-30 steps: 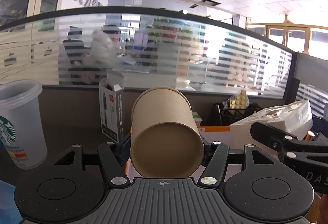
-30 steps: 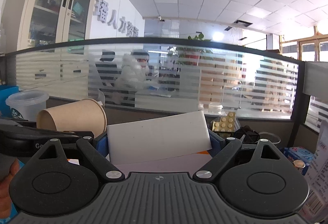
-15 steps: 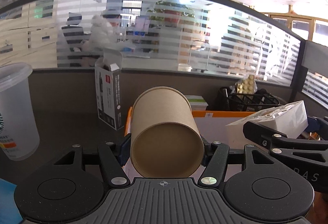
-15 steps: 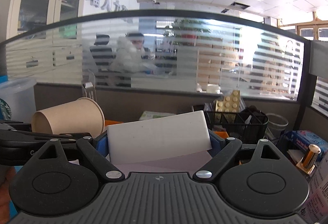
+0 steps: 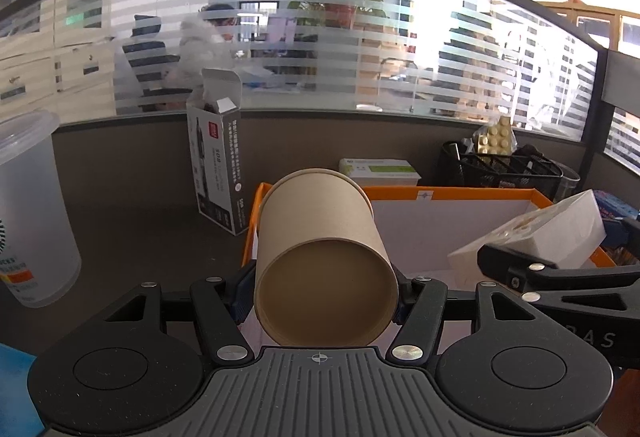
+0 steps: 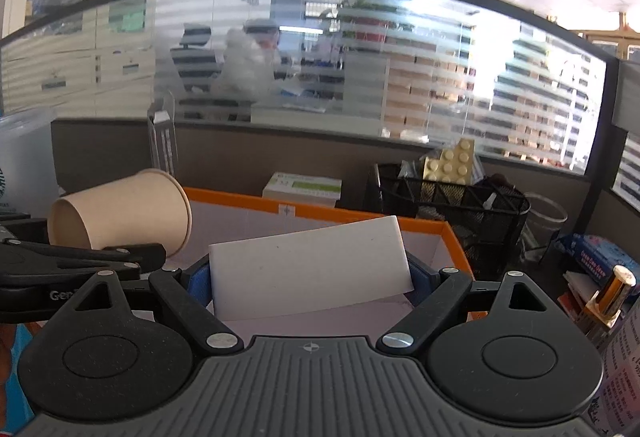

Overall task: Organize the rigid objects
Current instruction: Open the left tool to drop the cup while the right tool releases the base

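Observation:
My left gripper [image 5: 325, 293] is shut on a brown paper cup [image 5: 320, 253] held on its side, base toward the camera, above the near left part of an orange-rimmed white box [image 5: 452, 192]. The cup also shows in the right wrist view [image 6: 120, 215]. My right gripper [image 6: 310, 277] is shut on a white rectangular block [image 6: 308, 269], held over the same box [image 6: 320, 213]. The block shows in the left wrist view [image 5: 536, 241] at the right.
A clear plastic Starbucks cup [image 5: 28, 213] stands at the left. An open grey pen carton [image 5: 218, 173] stands behind the box. A green-white carton [image 5: 378, 171] and a black mesh basket [image 6: 448, 213] with a yellow brick plate are at the back. Small items [image 6: 600, 277] lie at the right.
Both grippers have tilted down and moved toward the orange-rimmed box, which now fills more of both views. Both still hold their objects.

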